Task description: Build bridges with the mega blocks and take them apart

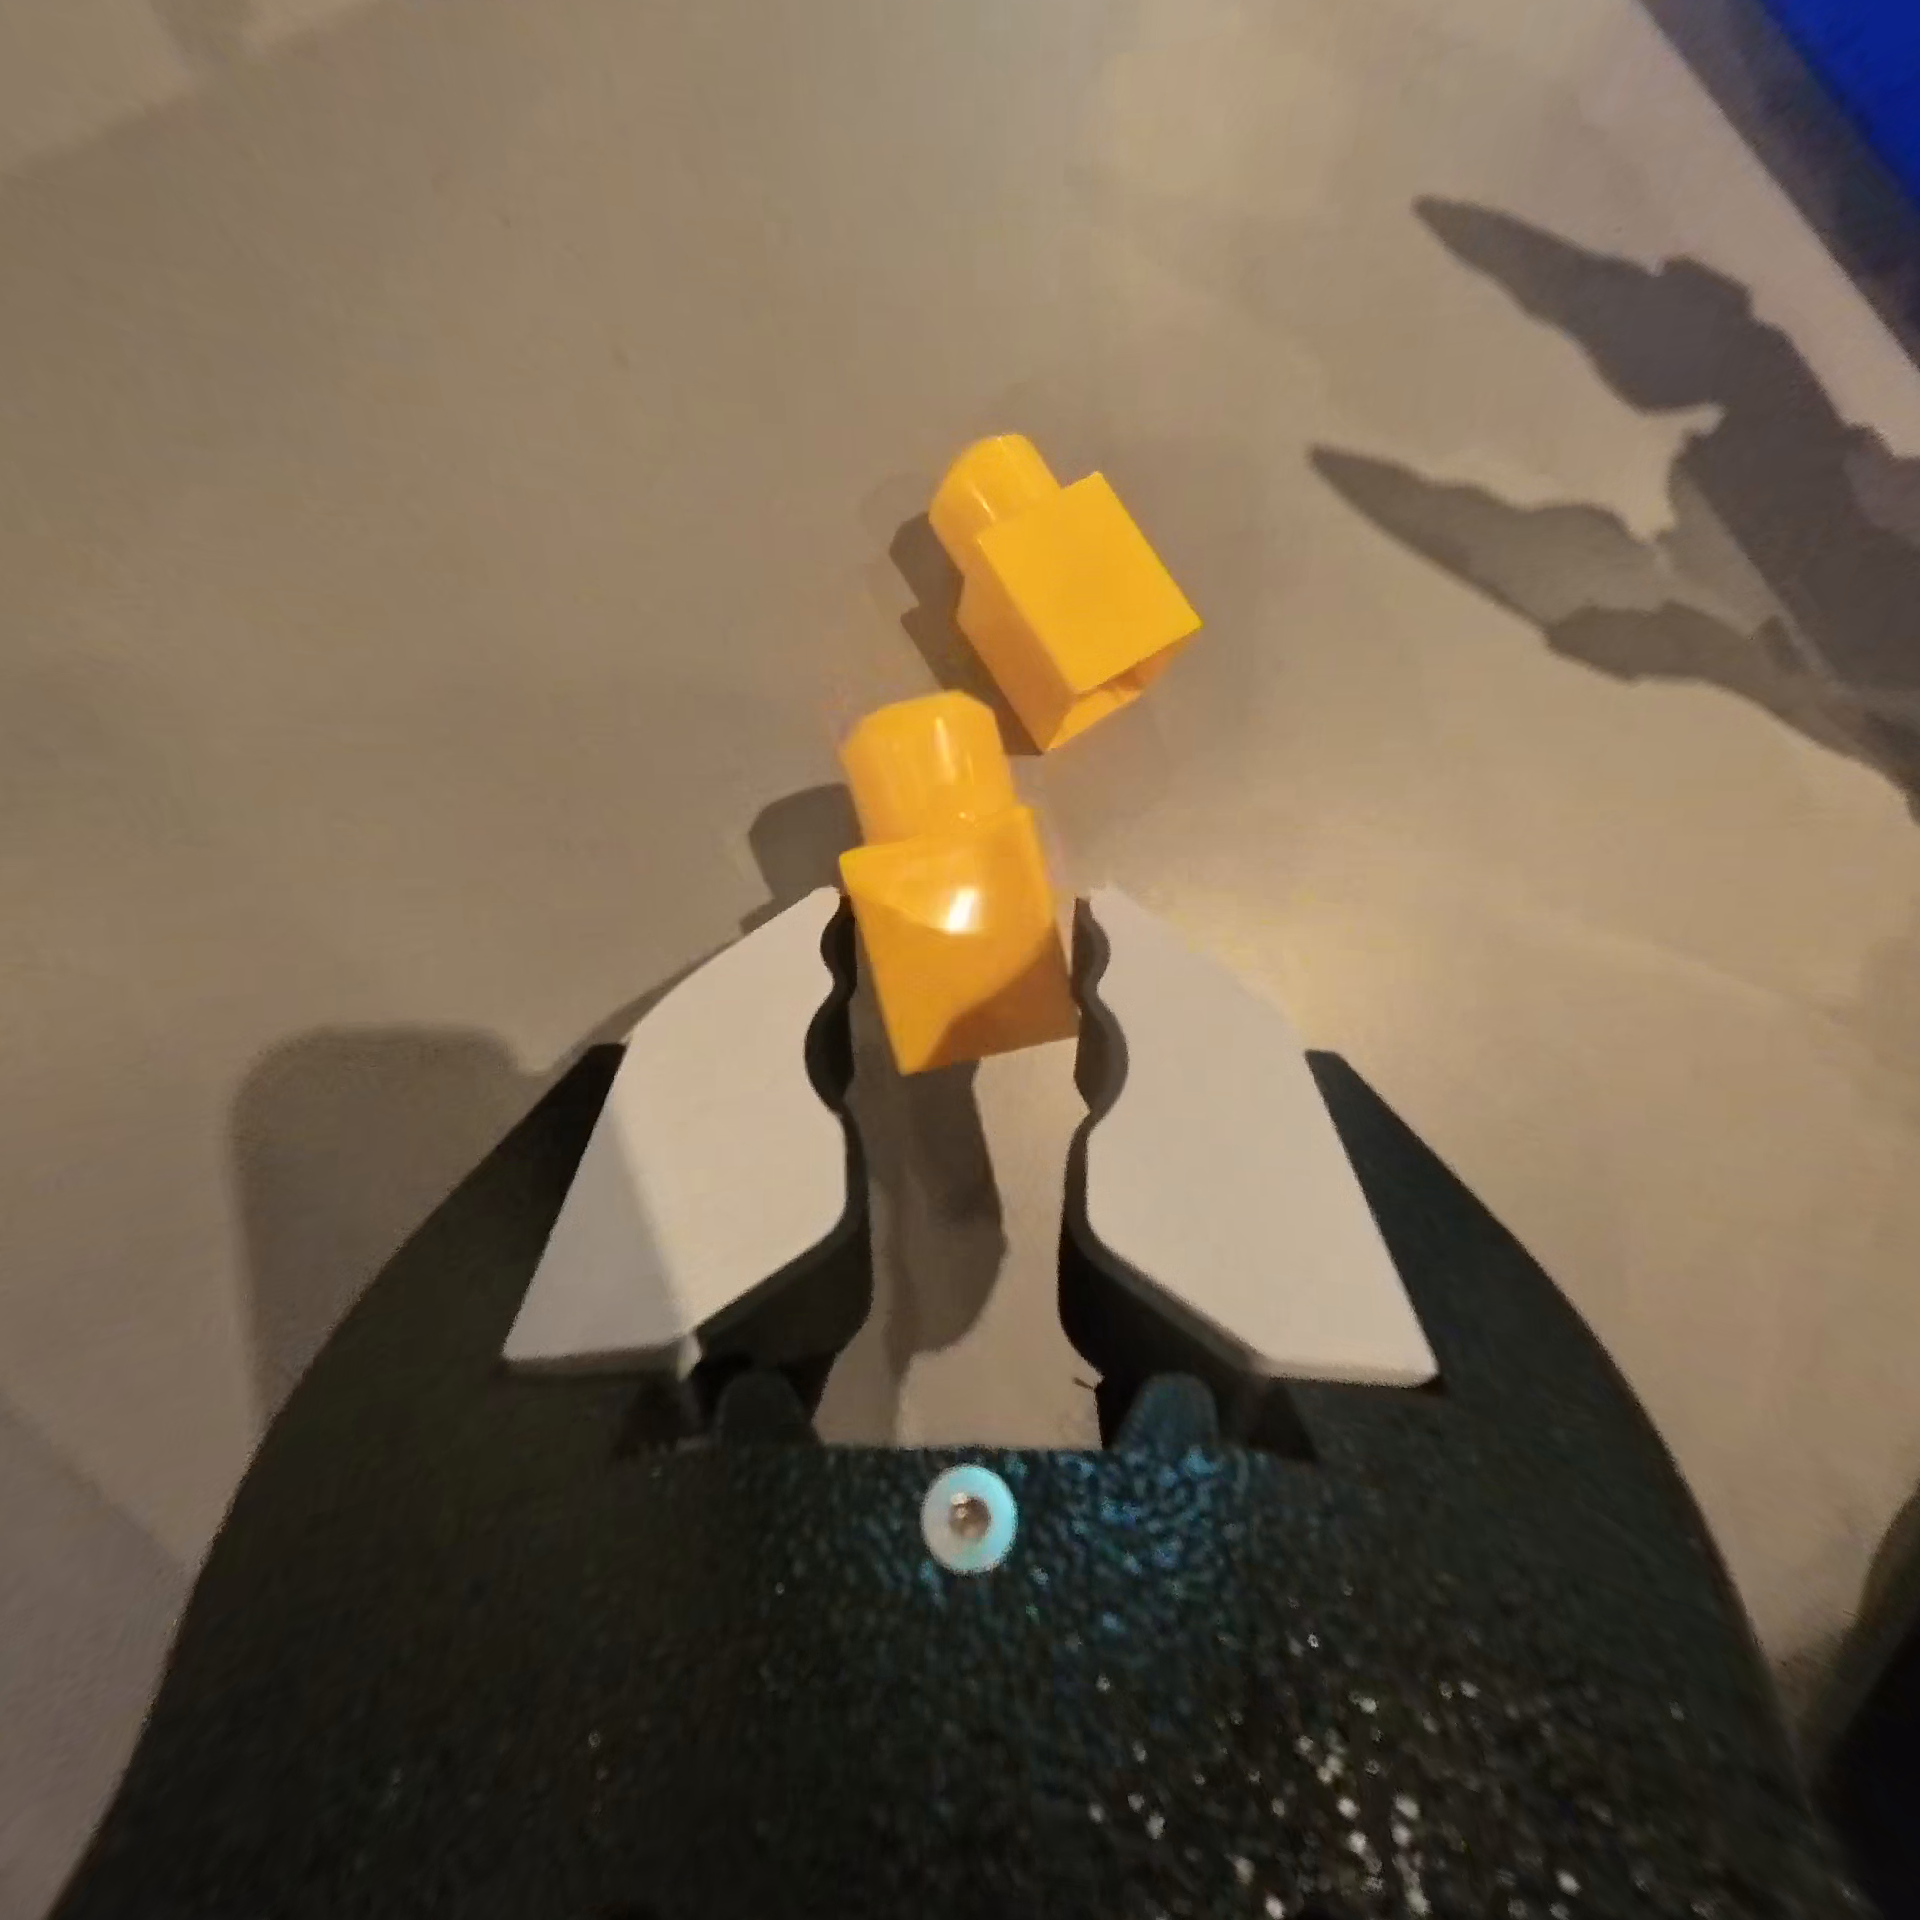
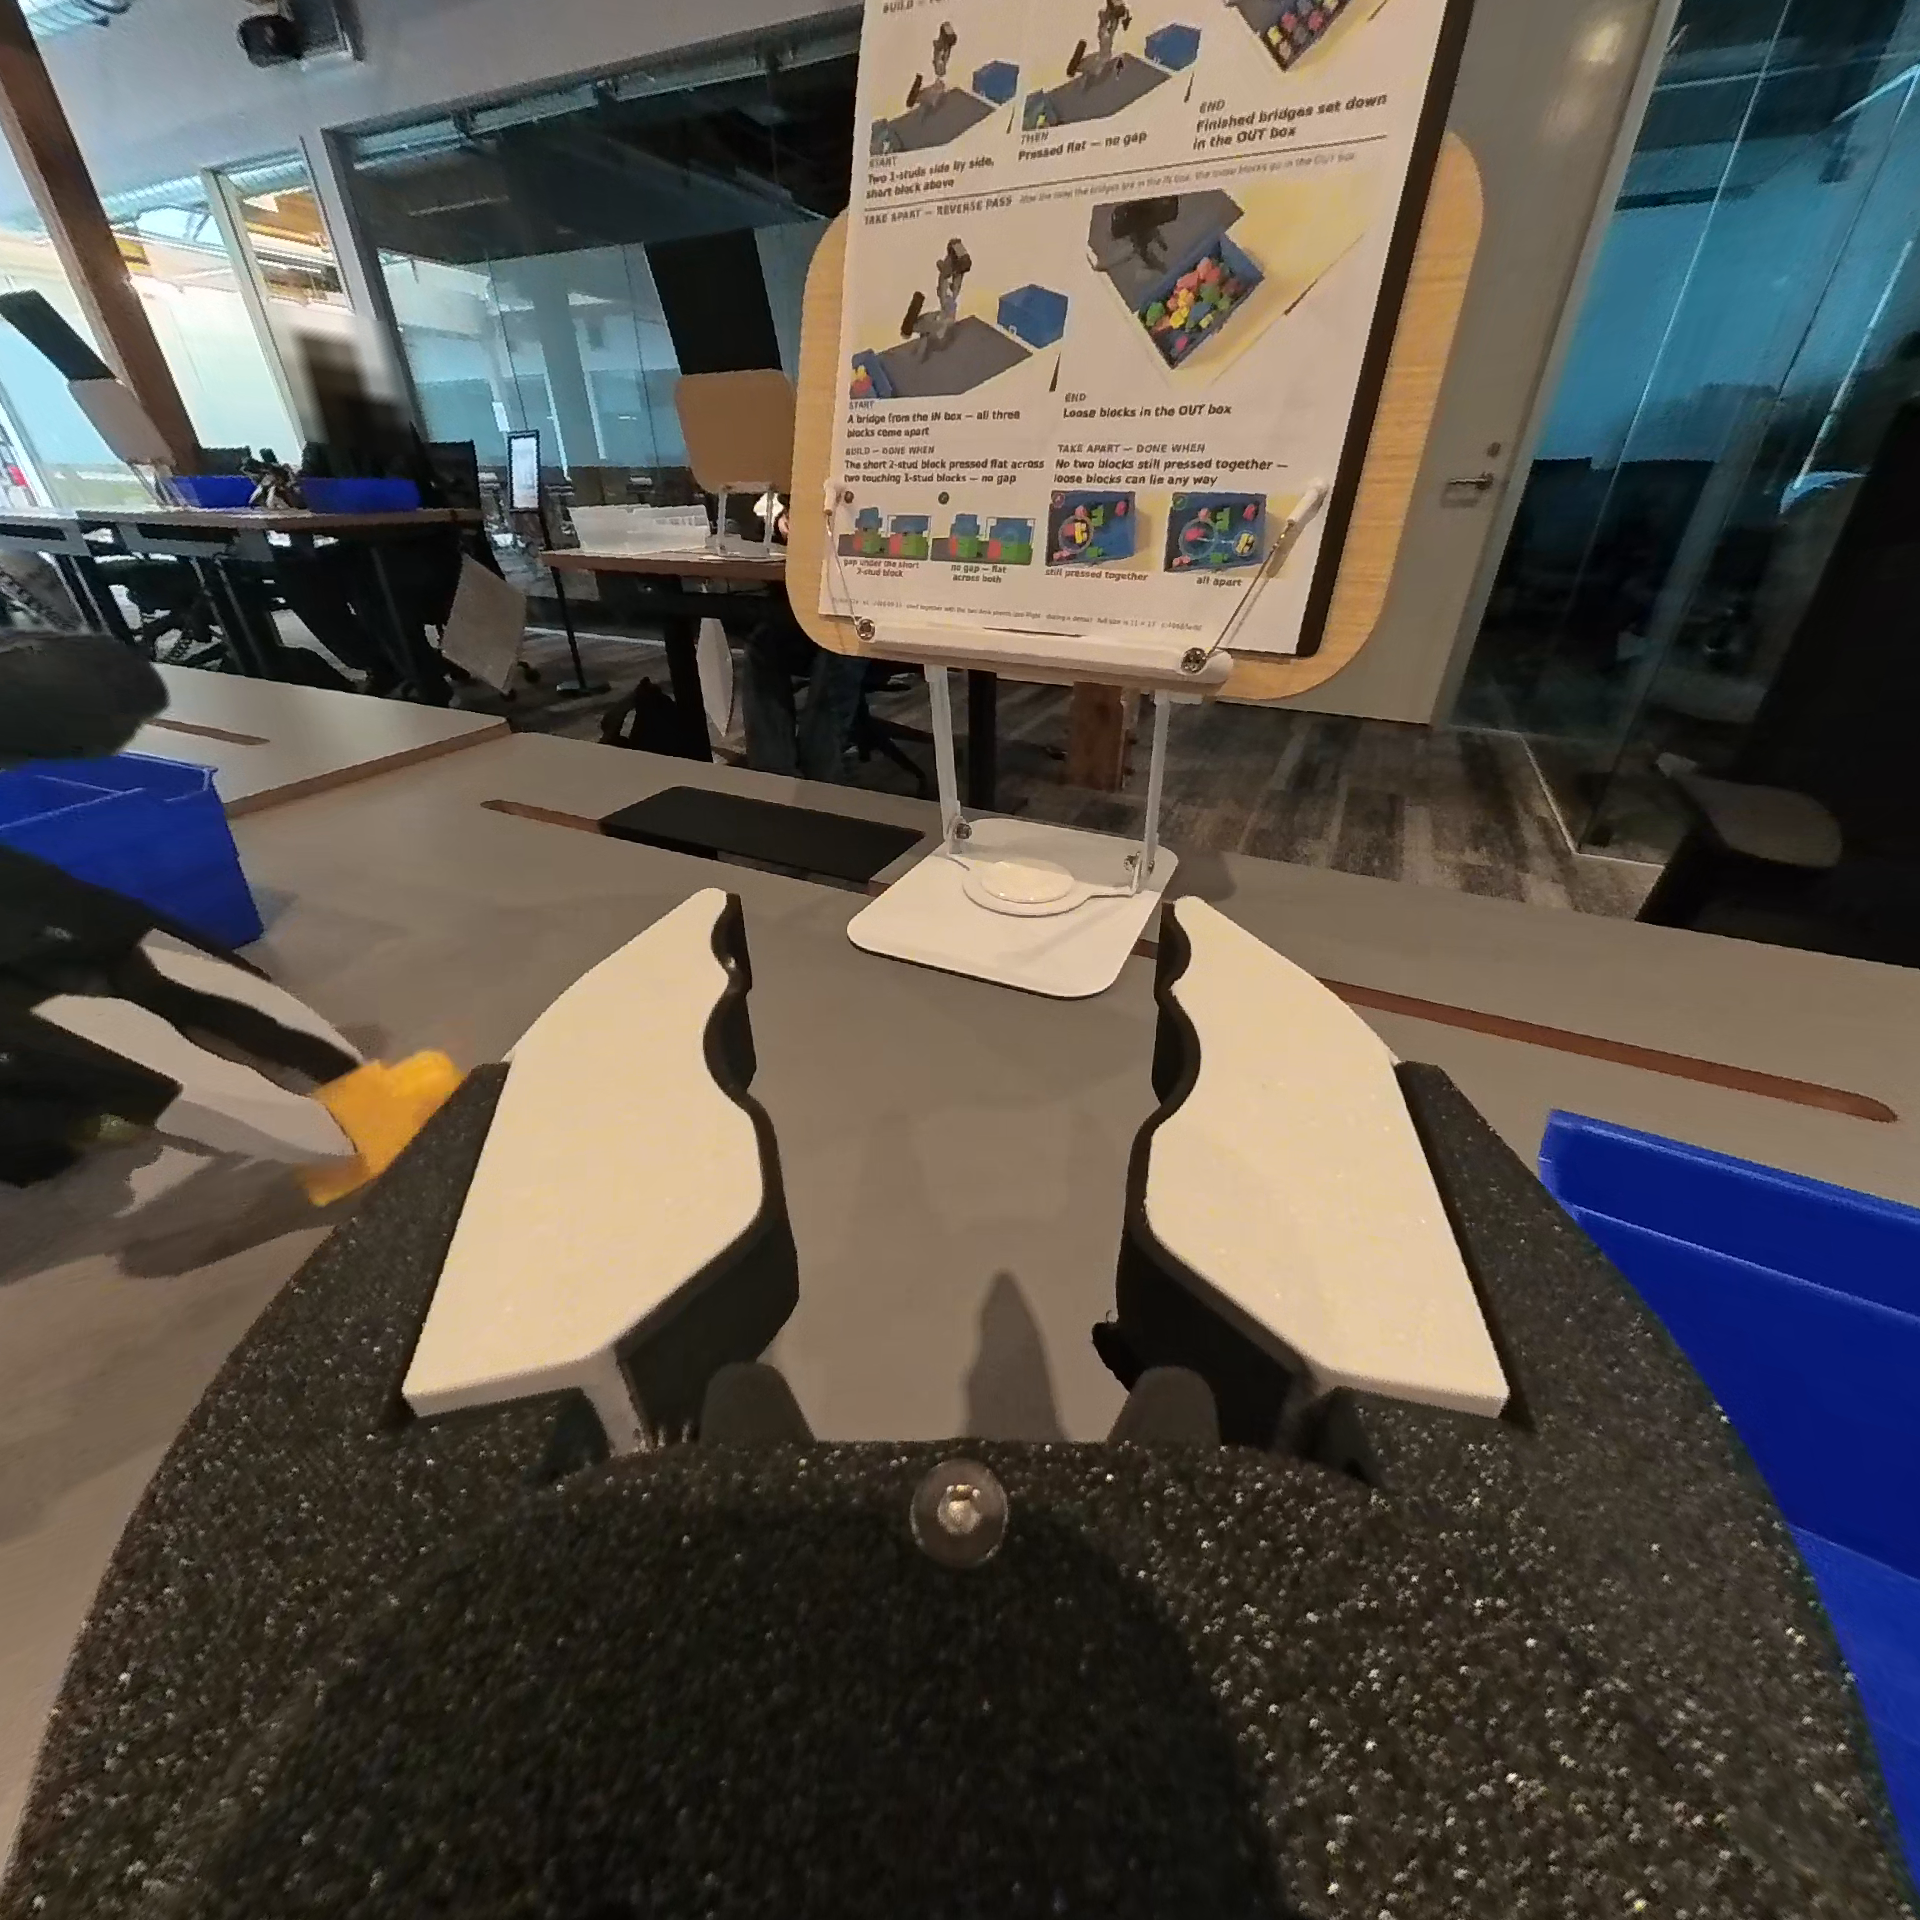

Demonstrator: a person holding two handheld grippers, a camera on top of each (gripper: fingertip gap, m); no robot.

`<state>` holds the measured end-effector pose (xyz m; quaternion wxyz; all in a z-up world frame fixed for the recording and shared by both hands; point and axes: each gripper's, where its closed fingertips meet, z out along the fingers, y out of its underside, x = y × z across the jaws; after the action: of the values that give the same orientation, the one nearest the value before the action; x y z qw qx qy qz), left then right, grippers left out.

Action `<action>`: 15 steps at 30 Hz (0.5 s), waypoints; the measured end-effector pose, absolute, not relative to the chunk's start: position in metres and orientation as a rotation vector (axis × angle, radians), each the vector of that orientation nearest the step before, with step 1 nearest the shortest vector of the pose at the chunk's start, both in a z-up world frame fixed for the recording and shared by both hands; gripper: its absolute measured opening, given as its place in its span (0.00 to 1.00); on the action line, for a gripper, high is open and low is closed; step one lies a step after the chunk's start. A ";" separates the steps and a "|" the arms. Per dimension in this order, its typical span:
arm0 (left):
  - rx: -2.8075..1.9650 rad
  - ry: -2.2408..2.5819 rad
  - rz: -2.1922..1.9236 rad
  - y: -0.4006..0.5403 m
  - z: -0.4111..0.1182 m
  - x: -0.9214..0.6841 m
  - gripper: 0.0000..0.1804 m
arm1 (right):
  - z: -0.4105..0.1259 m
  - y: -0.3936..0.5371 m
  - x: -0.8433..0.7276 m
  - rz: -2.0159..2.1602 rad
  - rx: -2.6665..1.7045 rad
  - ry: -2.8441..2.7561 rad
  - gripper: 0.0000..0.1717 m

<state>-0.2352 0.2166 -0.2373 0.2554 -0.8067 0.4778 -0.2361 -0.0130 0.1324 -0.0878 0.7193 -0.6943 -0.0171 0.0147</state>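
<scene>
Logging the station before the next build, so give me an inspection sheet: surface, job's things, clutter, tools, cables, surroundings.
Surface: grey table, bare between the right tool's fingers.
Job's things: yellow block in the left tool; second yellow block lying on its side just beyond; left blue bin; right blue bin.
Clutter: white stand carrying an instruction sheet; black pad.
Tools: left tool gripping the yellow block; right tool open, empty.
Cables: nothing seen.
Surroundings: office desks, glass walls.

glossy plastic yellow block (image 1: 951, 935), matt grey table (image 1: 416, 520)
</scene>
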 end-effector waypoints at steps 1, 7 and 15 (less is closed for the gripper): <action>-2.203 1.301 -0.640 0.217 -0.239 -0.236 0.21 | -0.088 0.132 -0.013 0.032 -1.536 -0.038 0.43; -2.232 1.314 -0.647 0.217 -0.244 -0.237 0.20 | -0.088 0.132 -0.013 0.033 -1.537 -0.037 0.43; -2.197 1.316 -0.642 0.219 -0.239 -0.243 0.26 | -0.089 0.133 -0.012 0.039 -1.540 -0.036 0.43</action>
<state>-0.2429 0.2187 -0.2389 0.2481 -0.8061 0.4829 -0.2355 -0.0123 0.1328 -0.0893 0.7175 -0.6962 -0.0163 0.0175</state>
